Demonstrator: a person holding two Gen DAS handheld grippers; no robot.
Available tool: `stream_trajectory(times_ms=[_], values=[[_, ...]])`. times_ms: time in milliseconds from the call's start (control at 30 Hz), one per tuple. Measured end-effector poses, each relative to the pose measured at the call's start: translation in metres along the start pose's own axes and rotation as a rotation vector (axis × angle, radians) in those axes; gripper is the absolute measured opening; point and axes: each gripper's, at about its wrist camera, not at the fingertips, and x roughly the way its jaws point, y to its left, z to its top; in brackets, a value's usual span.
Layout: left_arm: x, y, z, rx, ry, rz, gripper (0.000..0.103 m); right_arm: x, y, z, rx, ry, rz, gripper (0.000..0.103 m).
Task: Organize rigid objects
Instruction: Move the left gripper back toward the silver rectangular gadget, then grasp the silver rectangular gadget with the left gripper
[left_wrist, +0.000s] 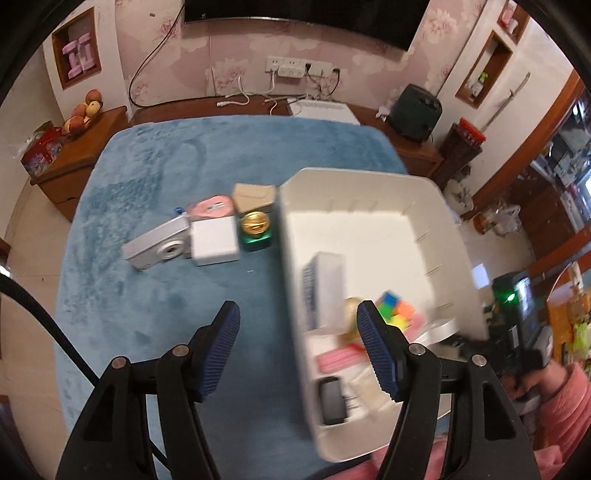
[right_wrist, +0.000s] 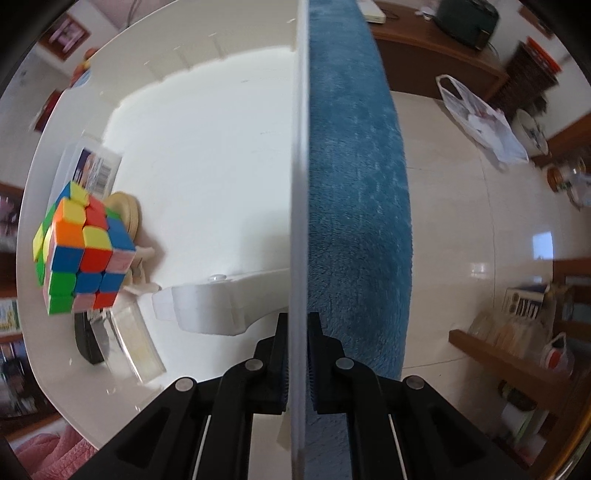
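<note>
A white plastic bin (left_wrist: 354, 192) stands at the right of the blue blanket (left_wrist: 177, 177). It holds a colourful puzzle cube (right_wrist: 85, 251), a clear labelled box (right_wrist: 92, 166), a black object (left_wrist: 332, 400) and other small items. My right gripper (right_wrist: 298, 325) points down and is shut on the bin's thin right wall (right_wrist: 300, 147). My left gripper (left_wrist: 297, 306) is open, and its fingers stand either side of the bin's blurred left wall without pressing on it. A silver camera (left_wrist: 159, 247), white box (left_wrist: 214, 240), pink case (left_wrist: 212, 206), cardboard box (left_wrist: 255, 197) and gold-lidded green jar (left_wrist: 255, 229) lie left of the bin.
A hand in a pink sleeve (left_wrist: 554, 384) grips the other tool at the bin's right side. Wooden cabinets (left_wrist: 77, 147) ring the table, with a fruit bowl (left_wrist: 83, 114) and a dark green appliance (left_wrist: 415, 110). A plastic bag (right_wrist: 480, 118) lies on the tiled floor.
</note>
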Motion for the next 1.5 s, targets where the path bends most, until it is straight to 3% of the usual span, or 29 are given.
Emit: stream_trajectory(times_ms=[400, 533, 967, 1367, 1500], values=[[0.031, 0.067, 0.025, 0.275, 0.141, 0.079, 0.069, 0.001, -0.009, -0.002, 0.179, -0.018, -0.018, 0.006], [0.047, 0.088, 0.034, 0.319, 0.196, 0.079, 0.069, 0.001, -0.005, -0.004, 0.204, -0.023, -0.048, 0.006], [0.106, 0.134, 0.074, 0.309, 0.324, 0.047, 0.069, -0.002, 0.007, -0.009, 0.256, -0.033, -0.110, 0.009], [0.155, 0.132, 0.081, 0.359, 0.419, 0.082, 0.069, -0.004, 0.009, -0.009, 0.276, -0.035, -0.127, 0.010], [0.163, 0.133, 0.082, 0.344, 0.442, 0.050, 0.069, -0.004, 0.008, -0.009, 0.280, -0.035, -0.129, 0.011]])
